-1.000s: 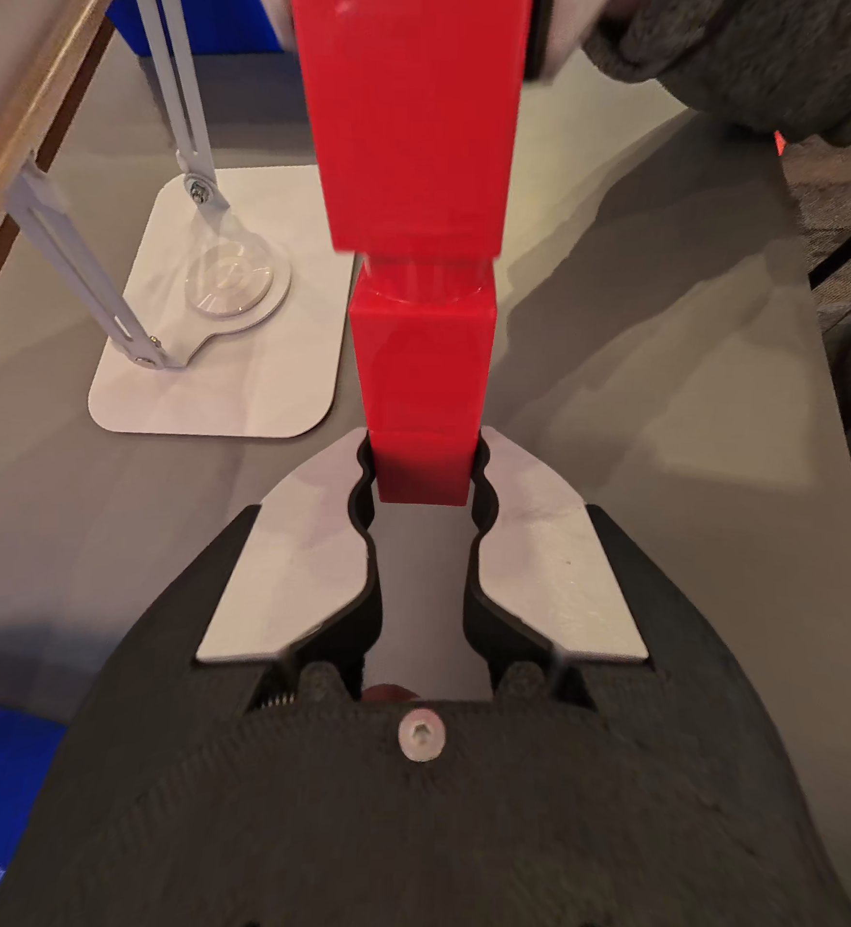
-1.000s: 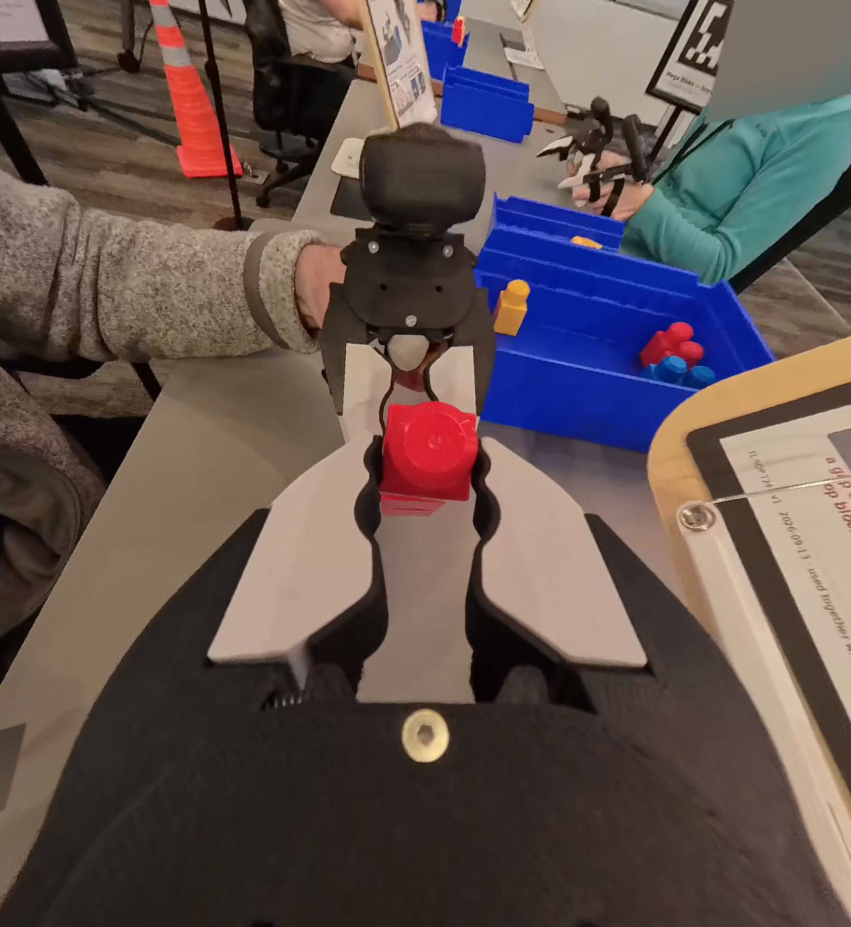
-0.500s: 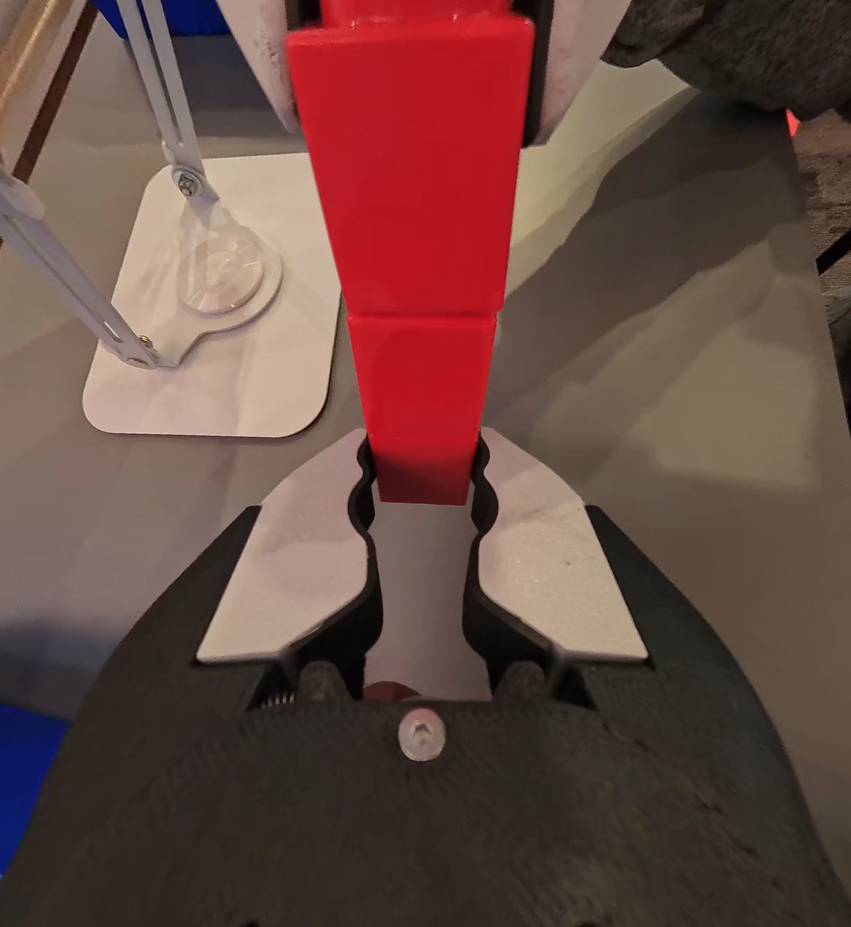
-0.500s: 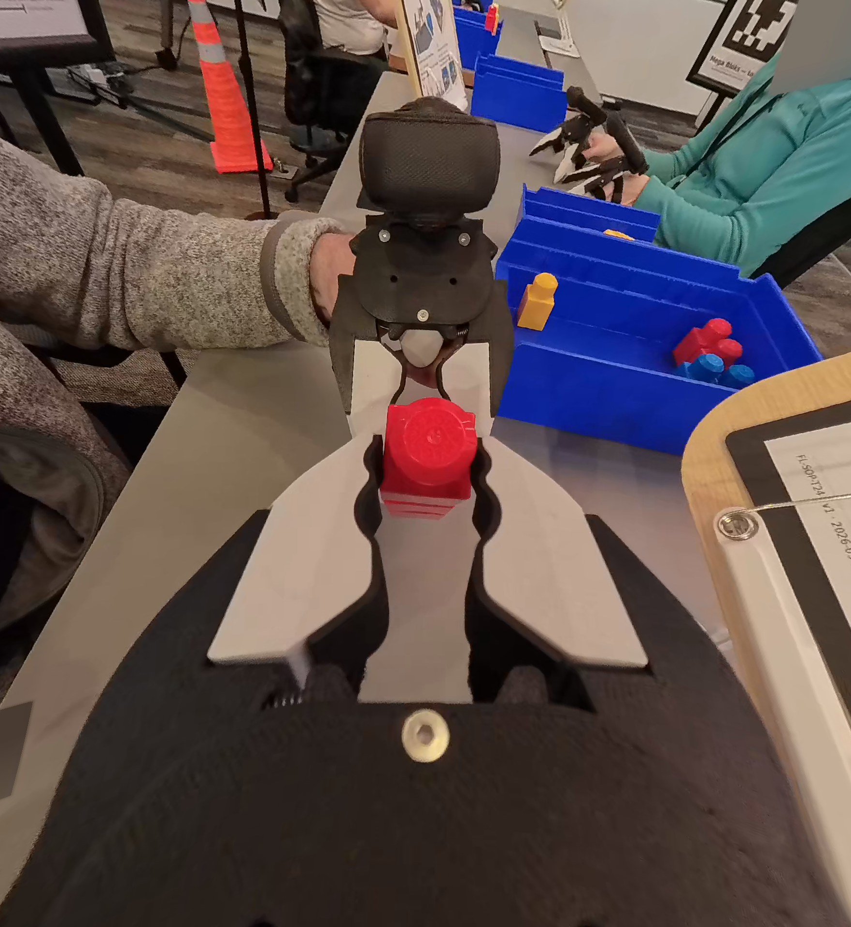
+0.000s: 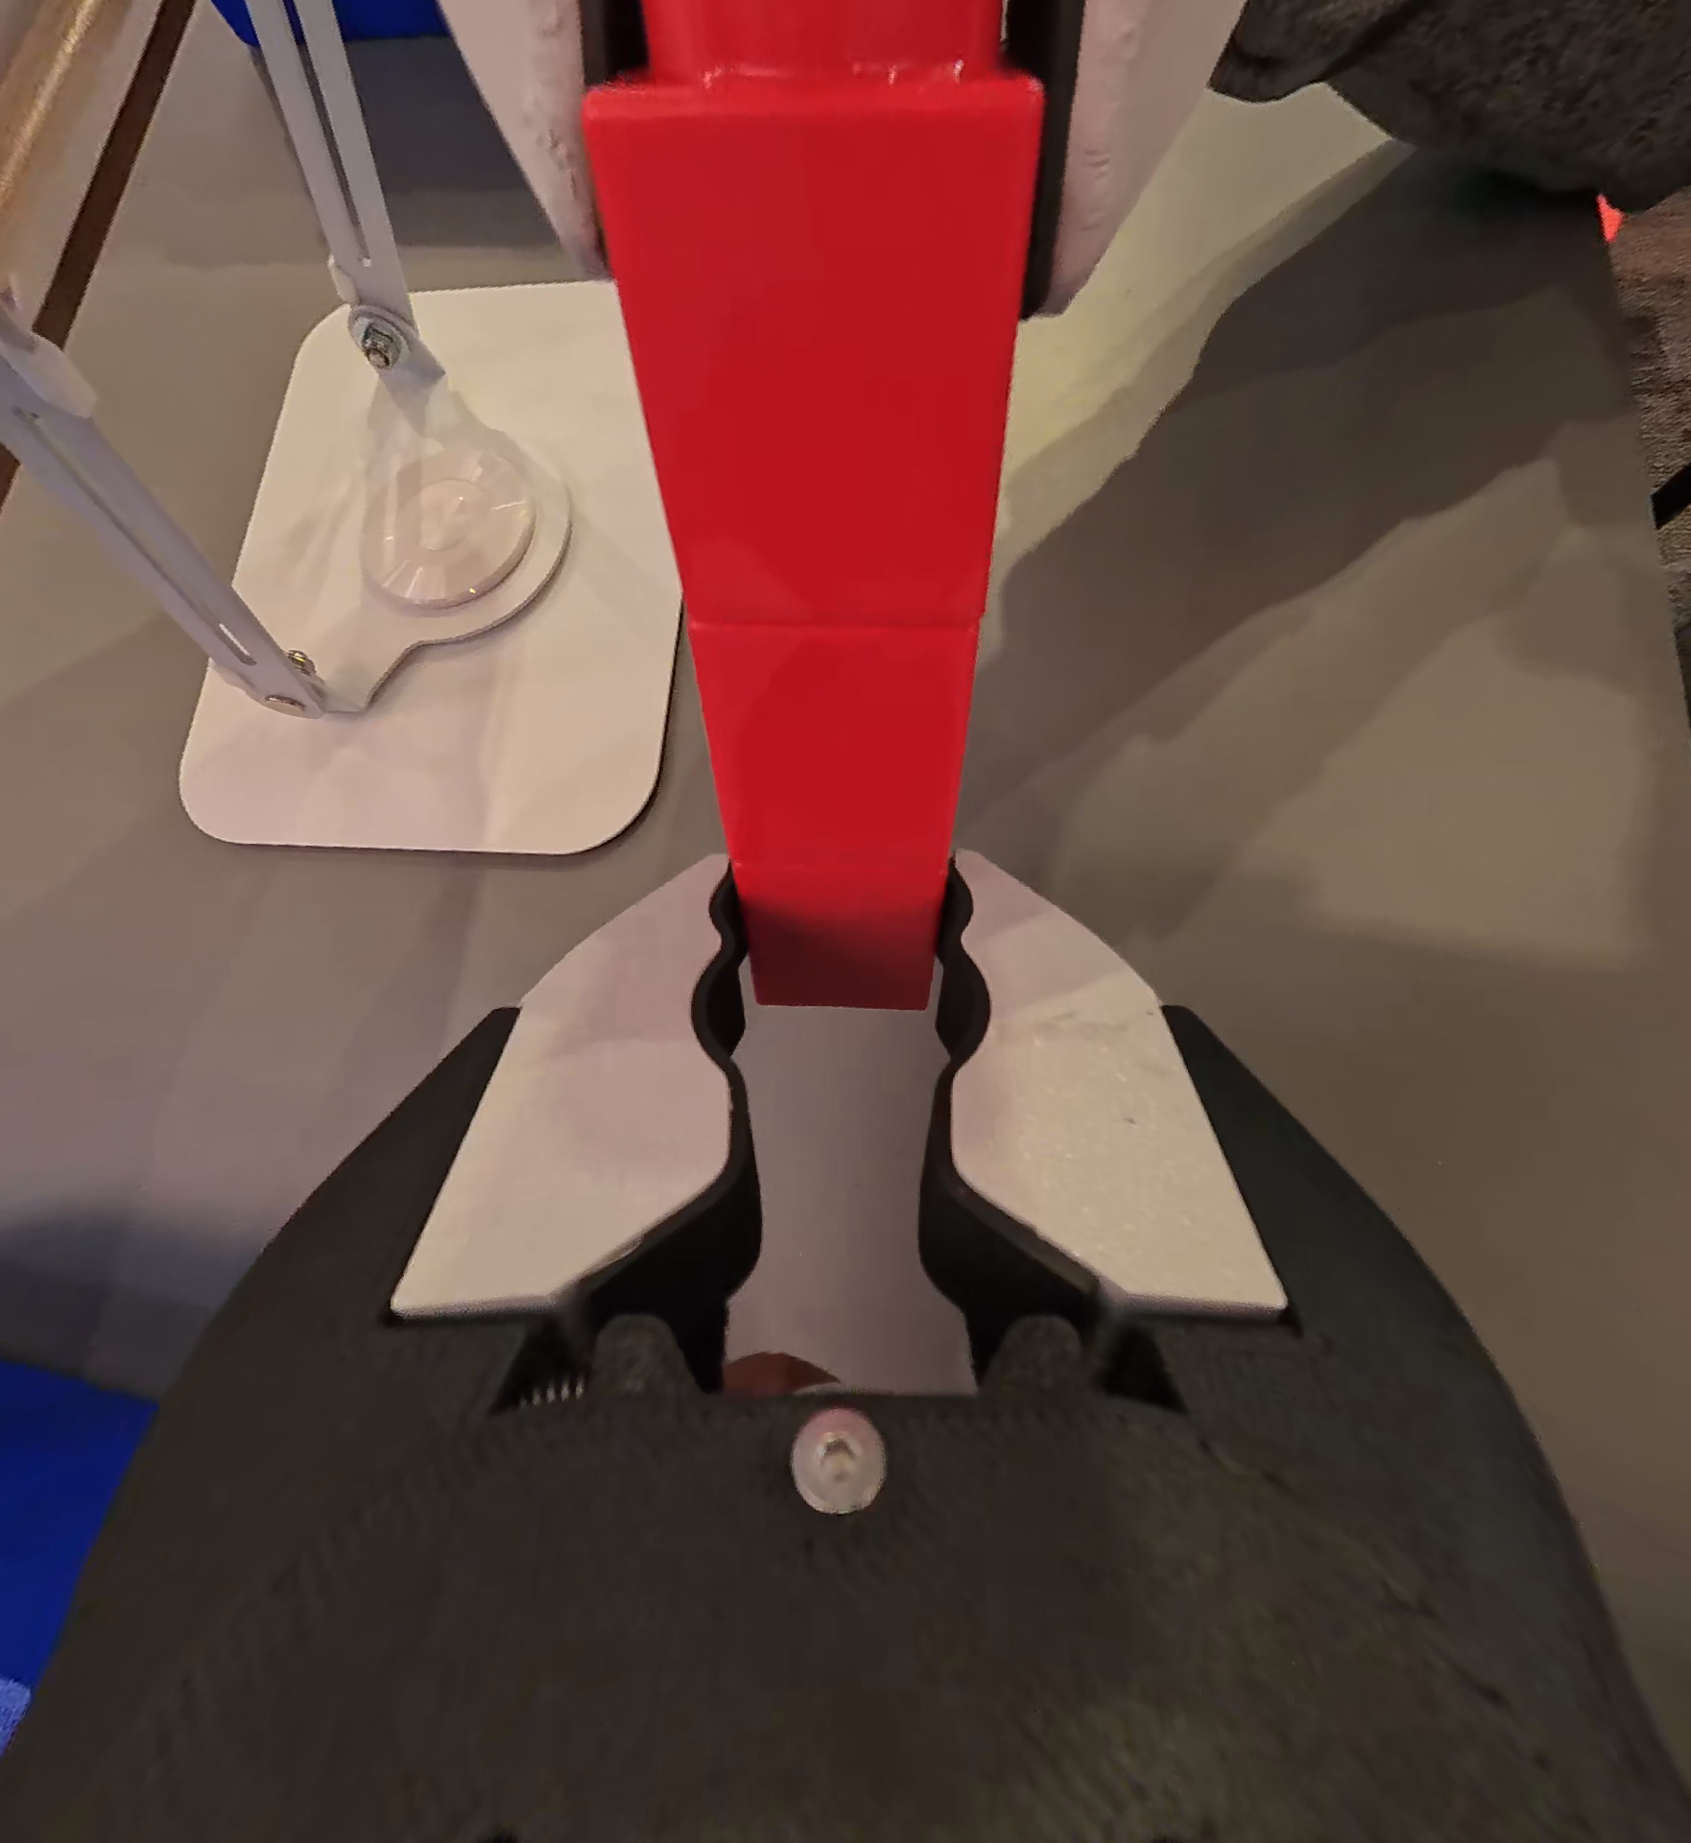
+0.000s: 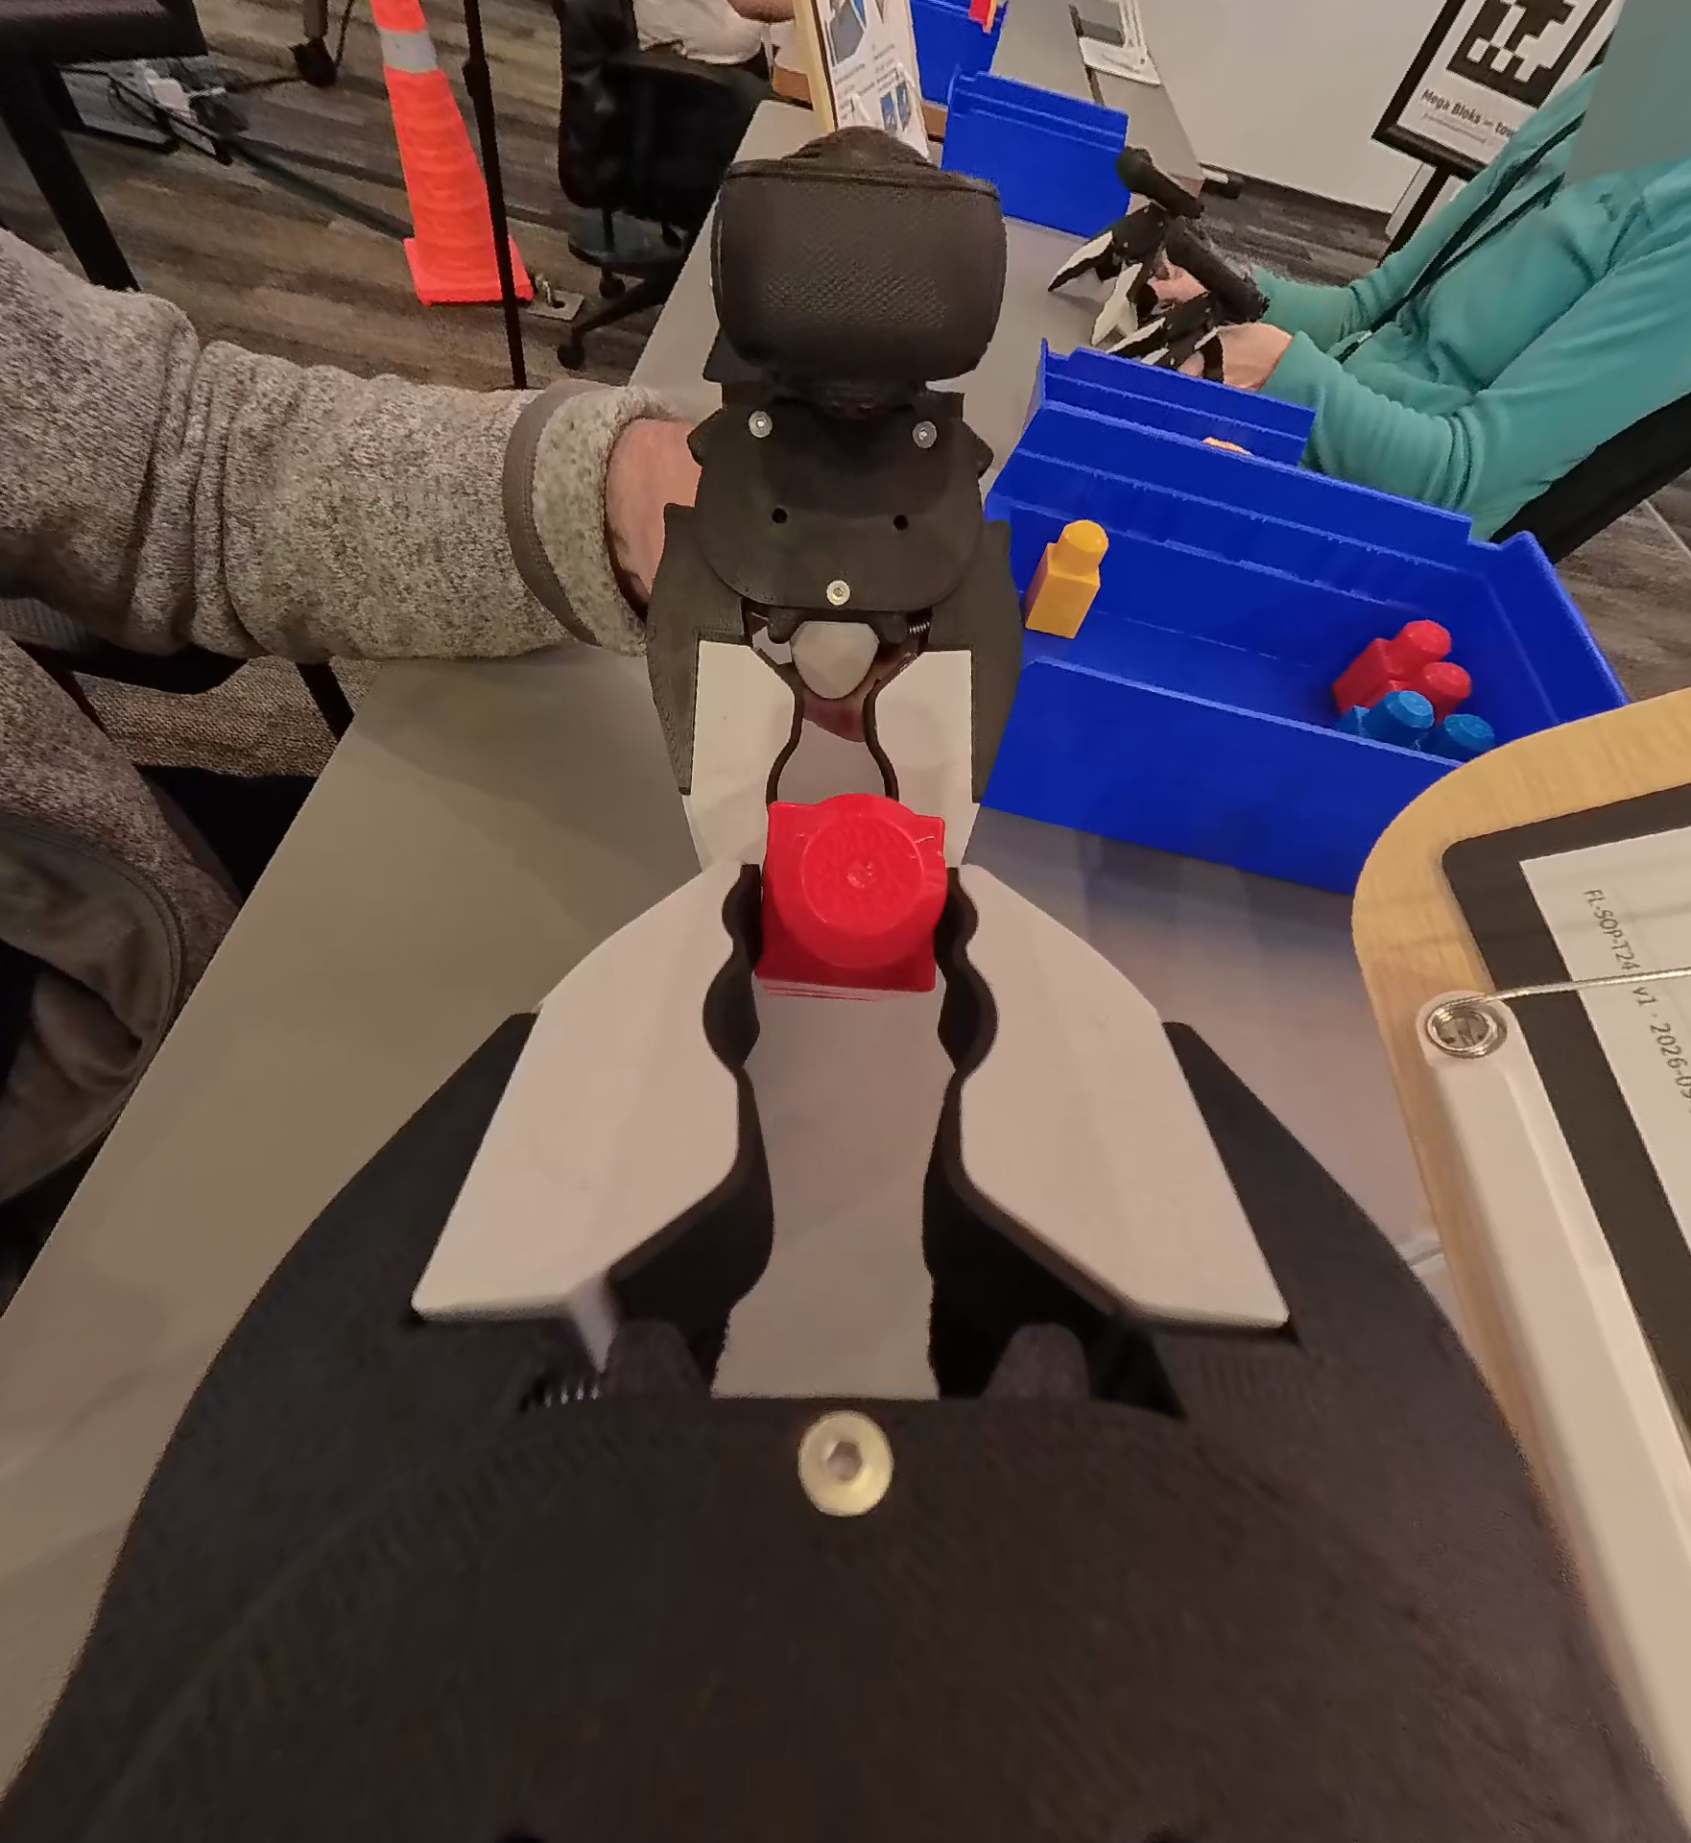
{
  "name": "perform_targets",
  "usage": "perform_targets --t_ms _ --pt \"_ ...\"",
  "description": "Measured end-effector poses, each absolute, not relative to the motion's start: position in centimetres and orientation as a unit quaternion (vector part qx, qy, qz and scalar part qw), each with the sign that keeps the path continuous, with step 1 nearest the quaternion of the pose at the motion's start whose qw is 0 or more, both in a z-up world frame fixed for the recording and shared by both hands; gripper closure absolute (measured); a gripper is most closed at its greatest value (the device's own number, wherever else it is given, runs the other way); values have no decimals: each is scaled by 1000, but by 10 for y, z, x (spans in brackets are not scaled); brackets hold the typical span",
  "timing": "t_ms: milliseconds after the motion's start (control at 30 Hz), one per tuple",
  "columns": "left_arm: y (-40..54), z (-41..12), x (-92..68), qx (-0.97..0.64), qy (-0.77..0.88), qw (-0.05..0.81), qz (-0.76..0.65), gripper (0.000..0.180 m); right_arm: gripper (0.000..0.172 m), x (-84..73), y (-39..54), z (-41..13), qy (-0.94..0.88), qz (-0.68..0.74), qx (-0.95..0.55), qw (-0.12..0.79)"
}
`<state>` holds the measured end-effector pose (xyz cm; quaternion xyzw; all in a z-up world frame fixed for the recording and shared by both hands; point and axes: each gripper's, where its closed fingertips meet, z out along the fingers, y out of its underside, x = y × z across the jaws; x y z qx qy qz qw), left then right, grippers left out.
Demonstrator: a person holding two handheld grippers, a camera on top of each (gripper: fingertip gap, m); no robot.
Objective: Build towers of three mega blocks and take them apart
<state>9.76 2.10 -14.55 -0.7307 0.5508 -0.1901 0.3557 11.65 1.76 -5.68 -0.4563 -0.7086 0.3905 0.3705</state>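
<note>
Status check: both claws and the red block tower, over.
Left claw clamped on bottom red plastic block. Right claw clamped on top red block. Nothing in the way.

Grey table [image 6: 443, 898], matte top, long and narrow.

On it: a blue bin [image 6: 1220, 798] with ribbed inner walls near the far right; a second blue bin [image 6: 1031, 150] farther along; a white flat plate [image 5: 423, 778] with rounded corners, bearing a clear suction disc [image 5: 448, 544] and two slotted white struts [image 5: 124, 539]; a wood-edged board [image 6: 1400, 947] stands at the right edge.
</note>
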Motion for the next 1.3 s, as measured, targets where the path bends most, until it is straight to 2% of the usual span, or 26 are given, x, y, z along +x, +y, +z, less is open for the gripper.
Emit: perform_targets --t_ms 1300 --pt "16 -155 104 -730 557 333 -214 145 137 120 17 -65 -724 385 -452 350"
